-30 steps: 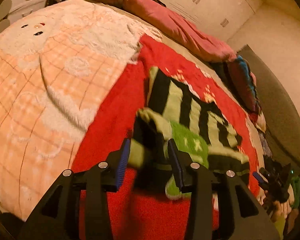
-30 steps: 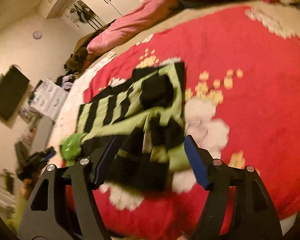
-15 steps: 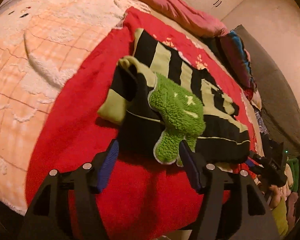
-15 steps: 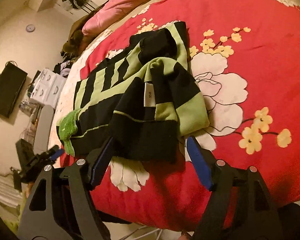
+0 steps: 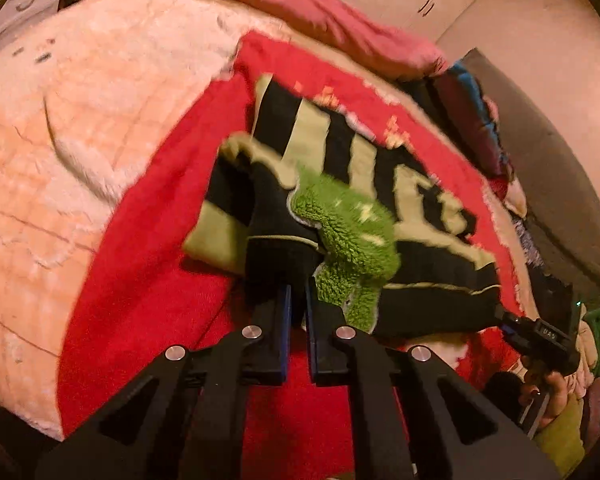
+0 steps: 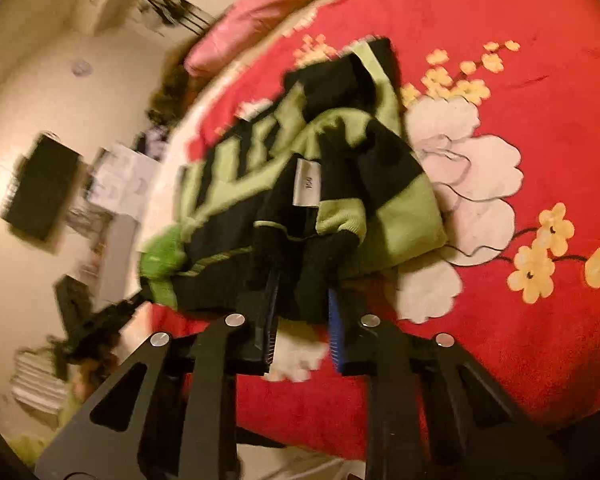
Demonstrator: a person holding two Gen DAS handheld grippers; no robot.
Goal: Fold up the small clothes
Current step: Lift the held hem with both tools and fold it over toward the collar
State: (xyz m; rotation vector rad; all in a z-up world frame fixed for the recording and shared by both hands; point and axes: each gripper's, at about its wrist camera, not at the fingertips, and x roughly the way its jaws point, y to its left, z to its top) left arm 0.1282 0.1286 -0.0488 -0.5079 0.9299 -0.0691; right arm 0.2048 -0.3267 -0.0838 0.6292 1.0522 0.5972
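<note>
A small black and light-green striped sweater (image 5: 356, 160) with a fuzzy bright-green patch (image 5: 348, 228) lies on the red flowered blanket (image 5: 148, 264). My left gripper (image 5: 296, 300) is shut on its black near hem. In the right wrist view the sweater (image 6: 340, 160) lies partly folded, a white label (image 6: 307, 182) showing. My right gripper (image 6: 302, 304) is shut on the black hem at the other end. The other gripper shows at the edge of each view, at the right of the left wrist view (image 5: 540, 336) and at the left of the right wrist view (image 6: 100, 320).
A peach fleece blanket (image 5: 60, 140) covers the bed's left part. A pink bolster (image 5: 324, 24) lies along the far edge. Dark cushions (image 5: 476, 120) and a grey headboard (image 5: 556, 184) are at the right. A wall TV (image 6: 40, 188) and drawers (image 6: 120, 180) stand beyond the bed.
Both grippers were open just short of the sweater's near hem half a second ago. Both have moved in and closed on the black hem.
</note>
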